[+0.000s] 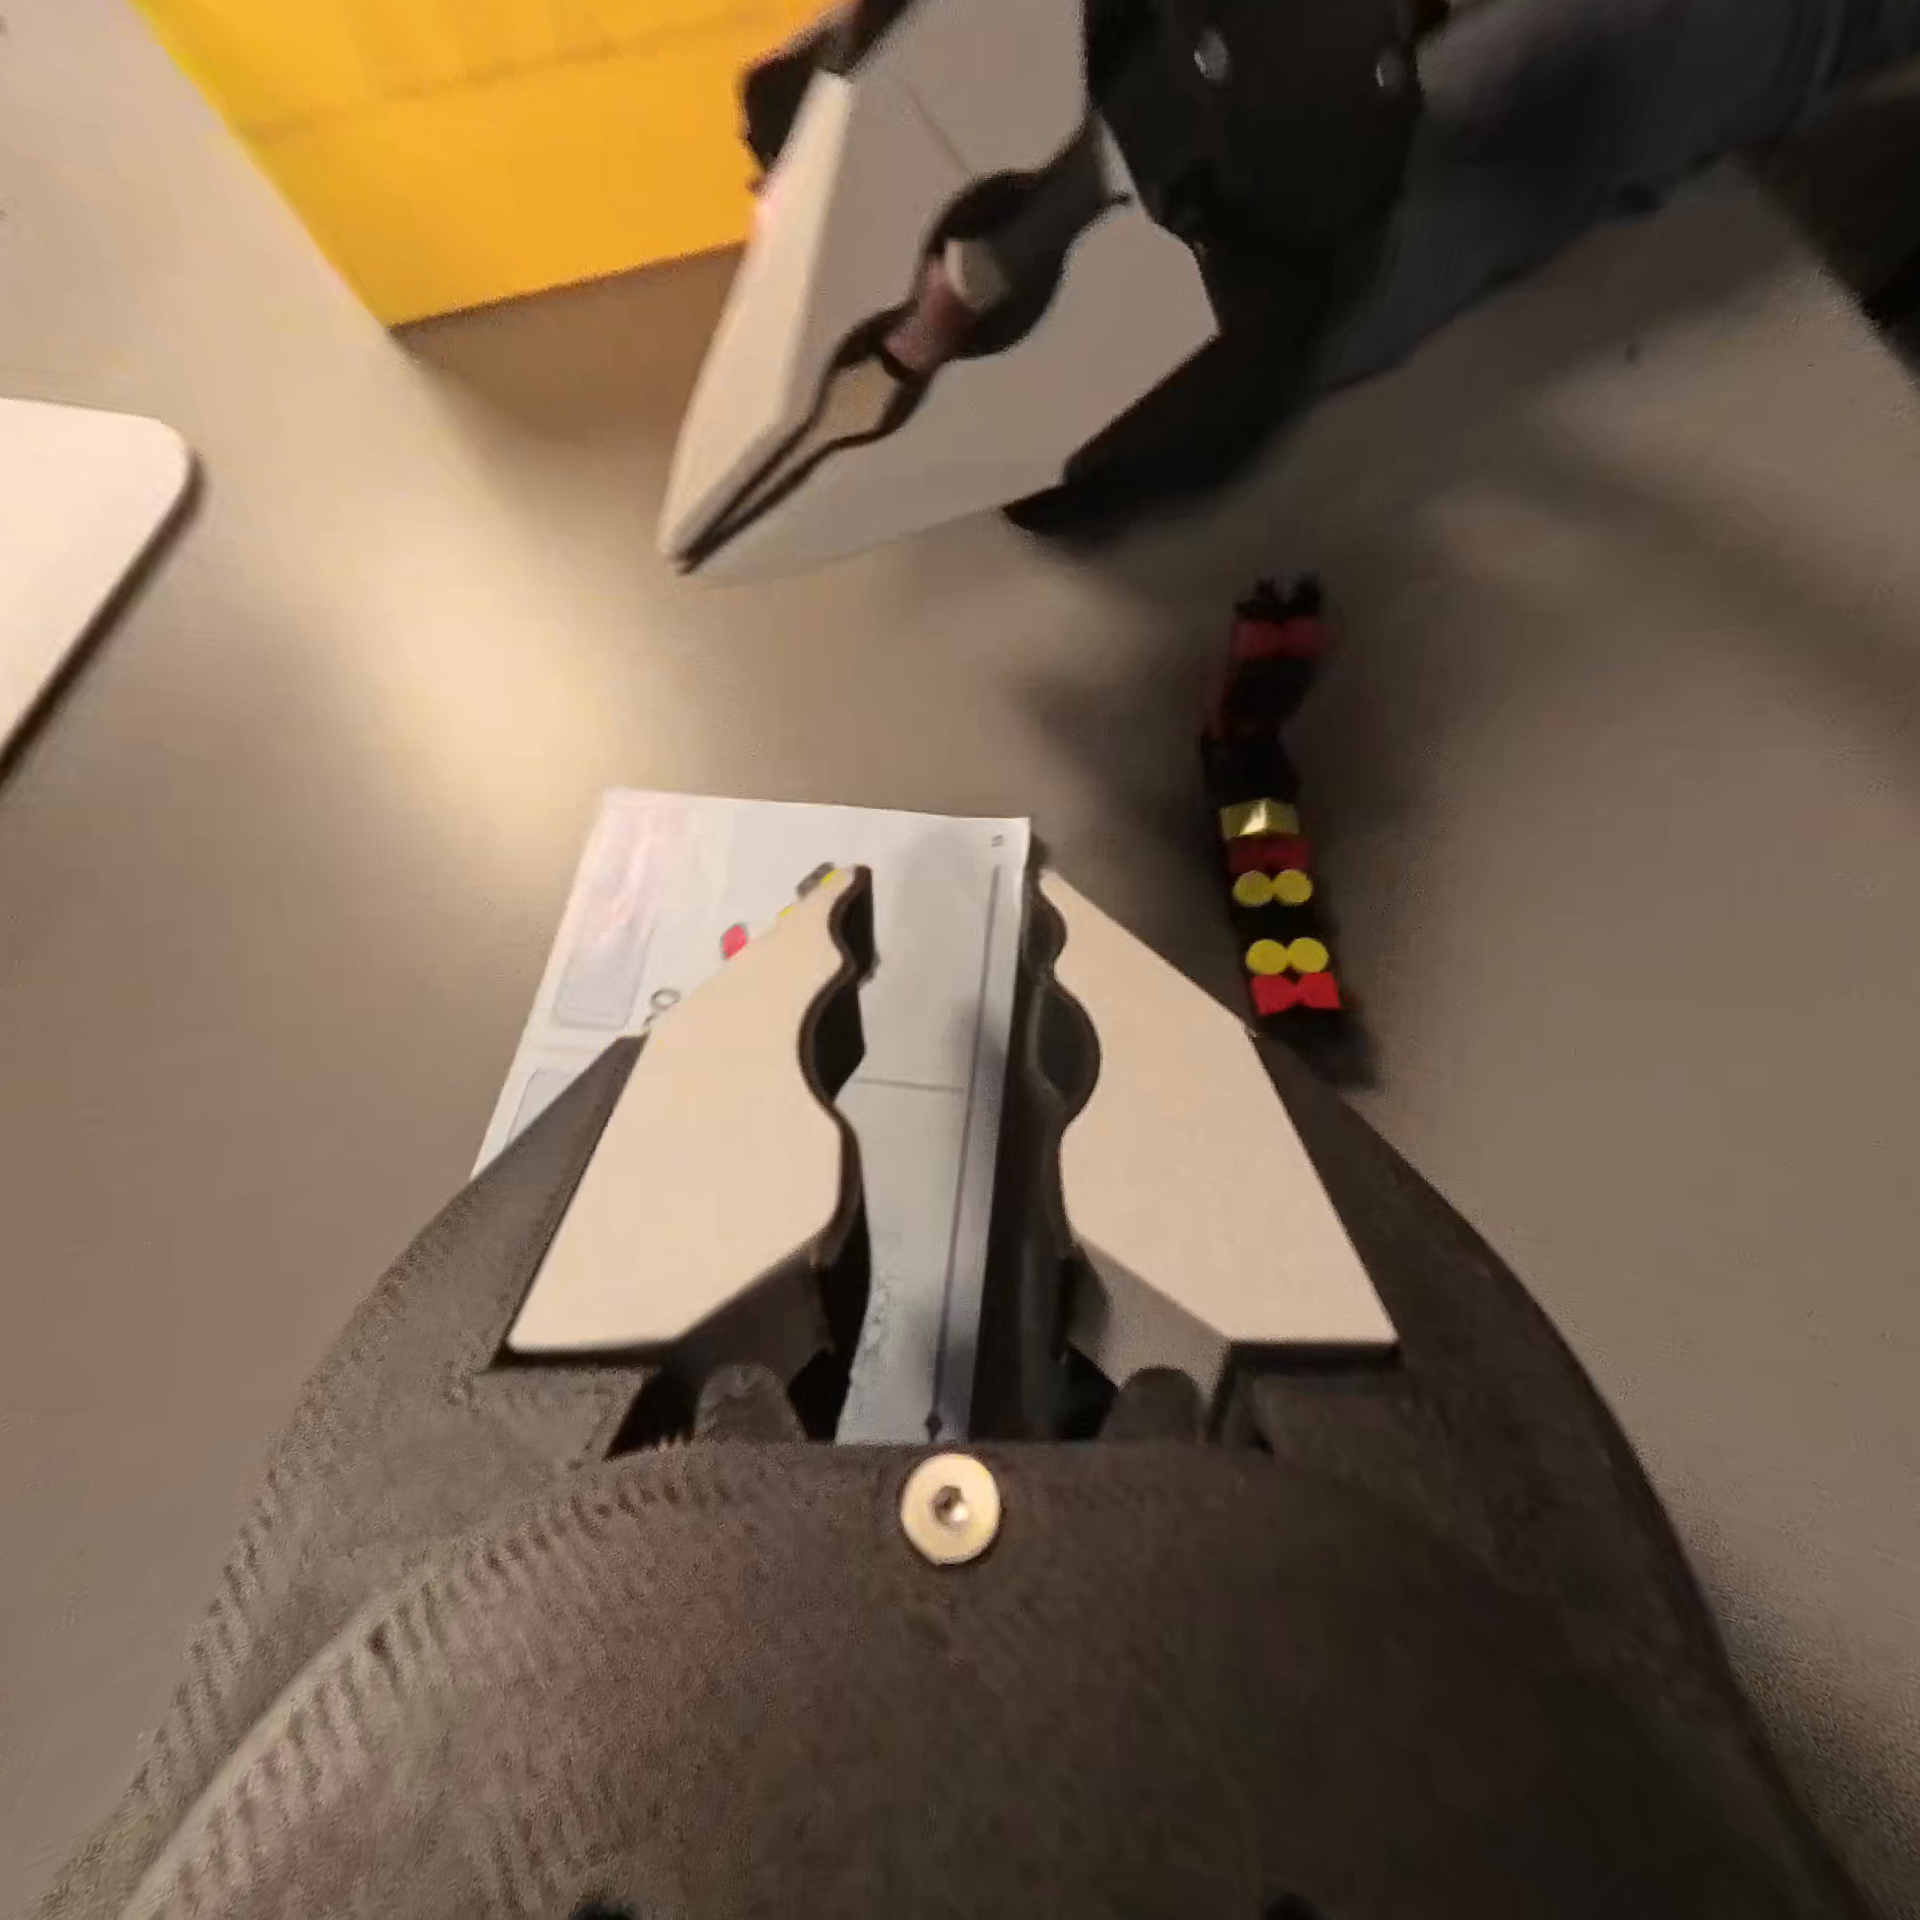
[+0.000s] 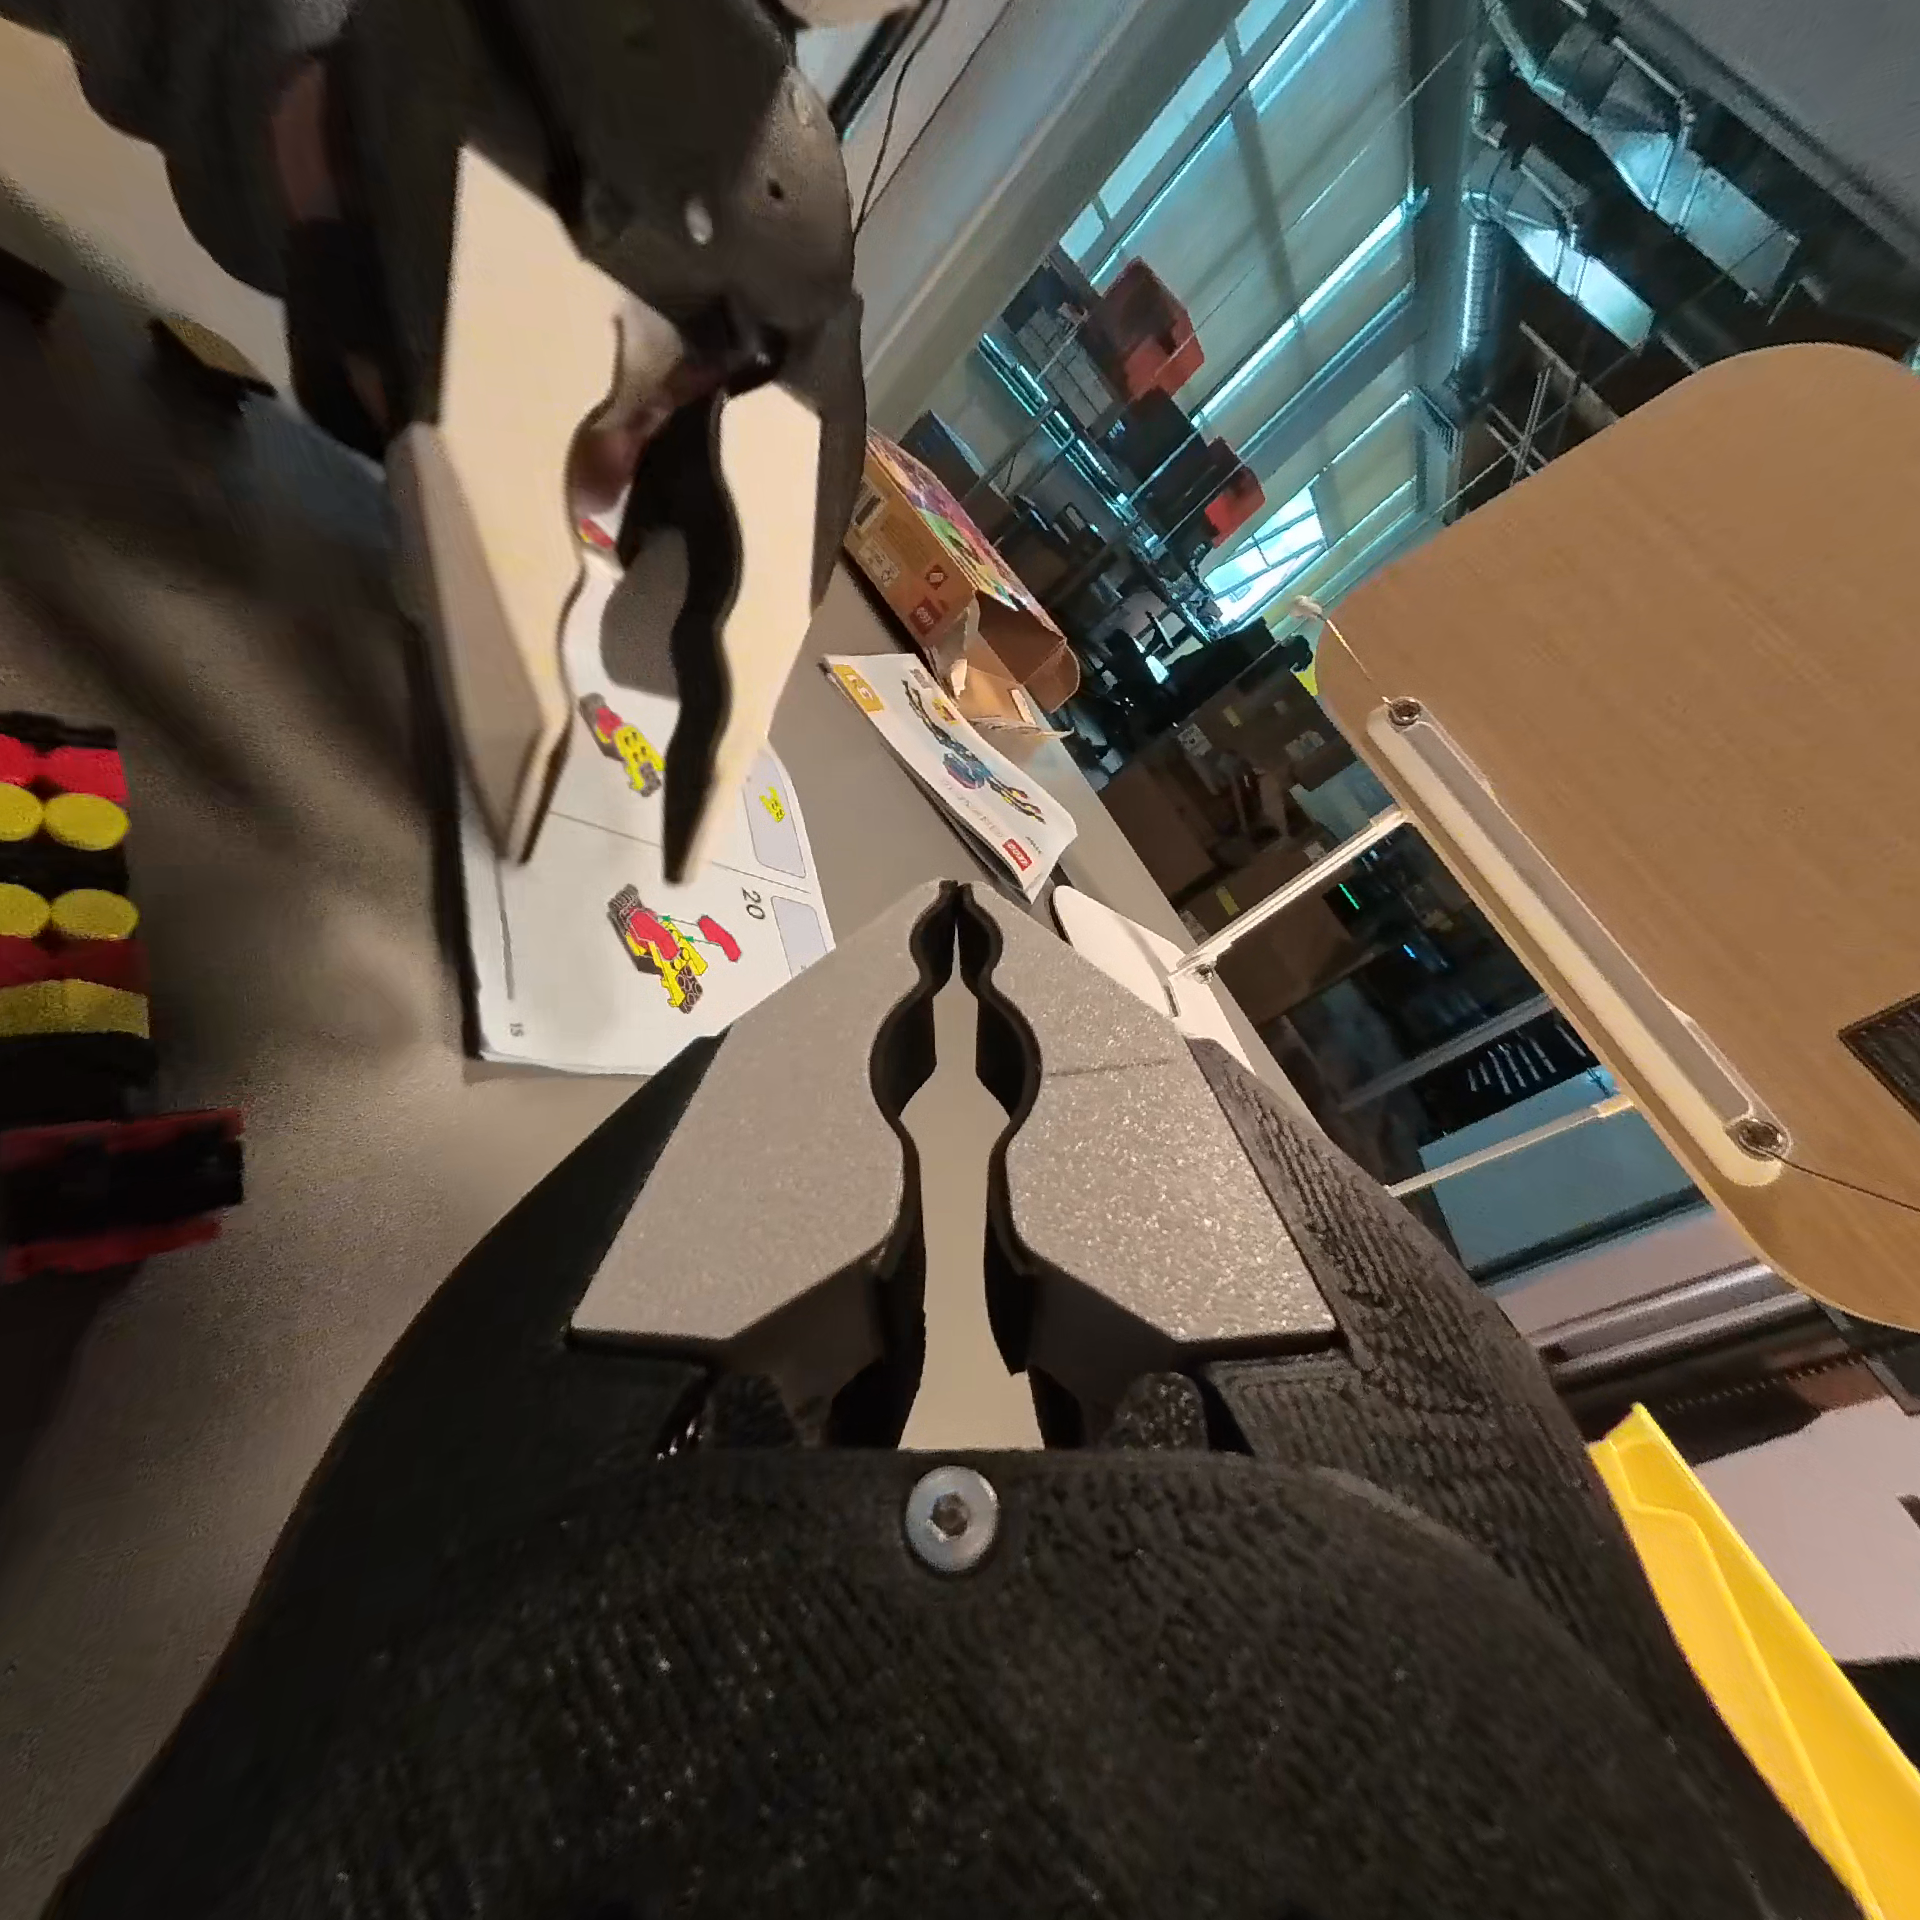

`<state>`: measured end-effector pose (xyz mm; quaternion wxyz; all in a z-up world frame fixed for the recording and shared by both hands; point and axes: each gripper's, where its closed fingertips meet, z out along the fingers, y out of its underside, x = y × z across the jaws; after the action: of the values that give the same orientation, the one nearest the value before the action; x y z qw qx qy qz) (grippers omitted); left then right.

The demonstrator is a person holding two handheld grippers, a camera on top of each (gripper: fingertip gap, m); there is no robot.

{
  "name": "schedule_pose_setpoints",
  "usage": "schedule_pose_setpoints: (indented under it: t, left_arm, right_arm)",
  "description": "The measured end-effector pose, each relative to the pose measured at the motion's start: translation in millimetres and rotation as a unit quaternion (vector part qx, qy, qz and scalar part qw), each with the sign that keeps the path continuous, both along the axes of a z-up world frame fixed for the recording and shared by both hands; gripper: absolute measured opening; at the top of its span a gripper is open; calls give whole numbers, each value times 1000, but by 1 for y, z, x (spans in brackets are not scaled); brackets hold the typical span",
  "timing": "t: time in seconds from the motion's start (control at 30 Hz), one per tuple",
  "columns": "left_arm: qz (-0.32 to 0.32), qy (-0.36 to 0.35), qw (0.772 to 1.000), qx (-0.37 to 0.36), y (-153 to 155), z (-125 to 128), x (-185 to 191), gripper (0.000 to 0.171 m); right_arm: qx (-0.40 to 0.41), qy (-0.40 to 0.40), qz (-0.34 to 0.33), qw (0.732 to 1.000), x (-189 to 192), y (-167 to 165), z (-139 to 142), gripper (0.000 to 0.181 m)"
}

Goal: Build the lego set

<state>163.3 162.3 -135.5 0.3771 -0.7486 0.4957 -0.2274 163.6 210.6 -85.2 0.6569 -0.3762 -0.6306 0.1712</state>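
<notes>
Hovering my left gripper (image 1: 940, 894) over the open instruction booklet (image 1: 914, 862), I see its fingers parted with a clear gap between the tips and nothing between them; the booklet page shows through the gap. The booklet lies flat on the grey table (image 1: 364, 675).

My right gripper (image 2: 954, 902) has its fingertips pressed together, and I see nothing caught between them. In the left wrist view it hangs above the table beyond the booklet, blurred, tips pointing down toward the surface.

The lego build (image 1: 1280, 831) sits on the table just beside the booklet's right edge, apart from both grippers. It is a long narrow black strip with red bow-shaped pieces, pairs of yellow round studs and a gold piece along its top. In the right wrist view it fills the left edge of the frame, lying flat.

A yellow box (image 1: 488, 135) stands toward the far edge of the table. A second booklet (image 2: 961, 769) and a torn-open cardboard box (image 2: 956, 592) lie near the table's other edge, close to each other.
</notes>
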Motion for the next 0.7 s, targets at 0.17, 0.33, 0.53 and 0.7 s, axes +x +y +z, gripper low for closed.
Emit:
schedule_pose_setpoints:
  t: [0.17,0.33,0.53,0.7]
  left_arm:
    - [-31,56,998,-27,-6,-24,15,22]
    - [-26,32,998,-49,-6,-26,16,10]
    - [-21,-6,996,-90,-8,-25,18,0]
    - [-14,-24,993,-117,-7,-24,17,0]
  right_arm:
    - [4,-2,3,1000,0,-2,0,0]
    - [21,-2,8,1000,-1,-7,1,0]
    - [27,6,9,1000,0,-9,4,0]
    - [28,8,28,999,-1,-15,5,0]
